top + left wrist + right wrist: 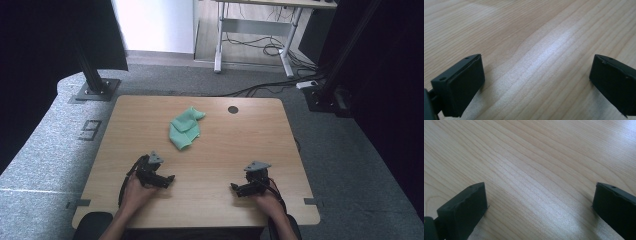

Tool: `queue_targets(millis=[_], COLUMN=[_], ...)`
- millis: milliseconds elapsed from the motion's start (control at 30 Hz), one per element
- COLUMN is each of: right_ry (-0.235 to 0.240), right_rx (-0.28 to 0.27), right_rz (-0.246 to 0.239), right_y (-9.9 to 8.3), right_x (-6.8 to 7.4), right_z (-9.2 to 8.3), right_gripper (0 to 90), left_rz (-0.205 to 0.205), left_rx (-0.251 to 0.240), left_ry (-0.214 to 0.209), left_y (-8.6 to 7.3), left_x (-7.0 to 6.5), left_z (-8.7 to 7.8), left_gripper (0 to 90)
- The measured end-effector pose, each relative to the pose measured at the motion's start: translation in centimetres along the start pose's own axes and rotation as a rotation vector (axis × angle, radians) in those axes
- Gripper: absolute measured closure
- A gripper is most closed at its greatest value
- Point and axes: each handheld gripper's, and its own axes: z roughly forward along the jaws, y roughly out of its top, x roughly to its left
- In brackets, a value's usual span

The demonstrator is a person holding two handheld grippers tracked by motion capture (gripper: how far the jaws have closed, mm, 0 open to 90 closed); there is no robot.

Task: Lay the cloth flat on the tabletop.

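Observation:
A crumpled mint-green cloth [185,128] lies on the wooden table [235,145], behind its middle. My left gripper [169,178] rests low on the near left of the table, held by a hand, well in front of the cloth. Its jaws stand wide apart over bare wood [536,72], nothing between them. My right gripper [235,188] sits at the near right, pointing toward the left one. Its jaws are also spread wide over bare wood [539,202].
A dark round grommet hole [233,109] sits near the table's far edge. Grey carpet surrounds the table, with black frame posts [92,75] at the back left and right, and a desk with trailing cables [265,47] beyond.

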Motion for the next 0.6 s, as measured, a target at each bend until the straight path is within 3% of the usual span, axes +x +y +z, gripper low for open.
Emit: queue_targets(millis=[600], right_ry=[0.000], right_rx=[0.000], right_rz=[0.000], right_y=[0.00], right_x=[0.00], right_z=[0.00], right_gripper=[0.0], left_rz=[0.002], left_rx=[-0.001], left_ry=[-0.003], left_y=[0.13], left_x=[0.08], left_z=[0.12], left_gripper=[0.0])
